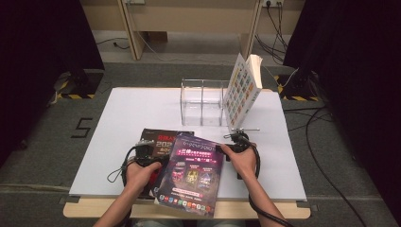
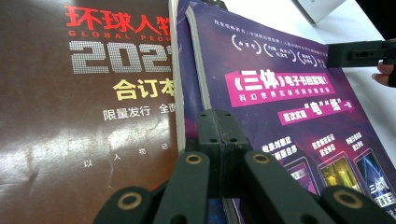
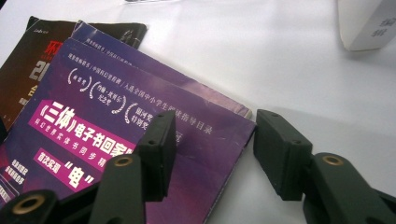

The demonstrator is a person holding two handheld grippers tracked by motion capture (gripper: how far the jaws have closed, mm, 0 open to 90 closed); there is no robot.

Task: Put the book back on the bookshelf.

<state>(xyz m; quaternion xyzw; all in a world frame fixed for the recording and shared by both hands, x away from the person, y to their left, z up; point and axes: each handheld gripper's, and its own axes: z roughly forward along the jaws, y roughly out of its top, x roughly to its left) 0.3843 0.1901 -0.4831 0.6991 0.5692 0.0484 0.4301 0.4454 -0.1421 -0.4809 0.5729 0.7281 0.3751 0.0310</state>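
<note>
A purple magazine [image 1: 193, 172] lies slanted over a dark brown magazine [image 1: 160, 138] near the front of the white board [image 1: 137, 106]; its lower end hangs past the table's front edge. My left gripper [image 1: 144, 150] sits at the purple magazine's left edge. In the left gripper view its jaws [image 2: 219, 135] are pressed together on that edge, beside the brown cover [image 2: 70, 116]. My right gripper [image 1: 235, 142] is at the magazine's upper right corner. It stands open [image 3: 212, 144], one jaw over the purple cover [image 3: 93, 121], the other over bare board.
A clear acrylic rack [image 1: 202, 101] stands at the back middle of the board. A thick book with a colourful tiled cover [image 1: 242, 90] leans against its right side; its white corner [image 3: 369, 23] is beyond my right gripper. Cables trail on the floor at the right.
</note>
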